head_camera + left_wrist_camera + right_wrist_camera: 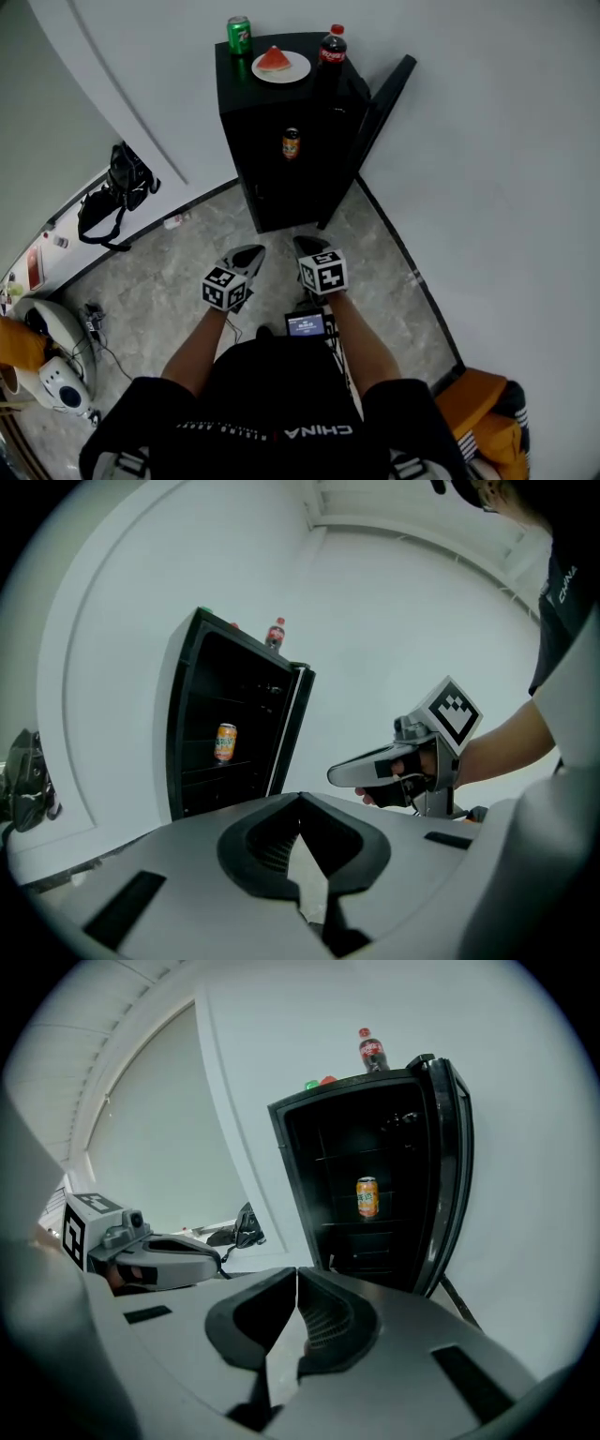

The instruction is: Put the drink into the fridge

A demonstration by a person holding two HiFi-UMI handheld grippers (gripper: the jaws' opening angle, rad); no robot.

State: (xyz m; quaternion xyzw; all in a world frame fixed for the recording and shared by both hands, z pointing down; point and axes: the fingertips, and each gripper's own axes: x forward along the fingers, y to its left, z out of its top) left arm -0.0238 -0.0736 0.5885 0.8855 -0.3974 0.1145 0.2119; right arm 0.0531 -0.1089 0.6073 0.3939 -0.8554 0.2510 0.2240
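A black mini fridge stands against the white wall with its door swung open to the right. An orange drink can stands upright on a shelf inside, also seen as the orange can and the orange can in the gripper views. My left gripper and right gripper hover side by side low before the fridge, apart from it. Both are shut with nothing between the jaws, as the left gripper and right gripper views show.
On the fridge top stand a green can, a plate with a watermelon slice and a cola bottle. A black bag lies at the left wall, white gear at bottom left, an orange bag at bottom right.
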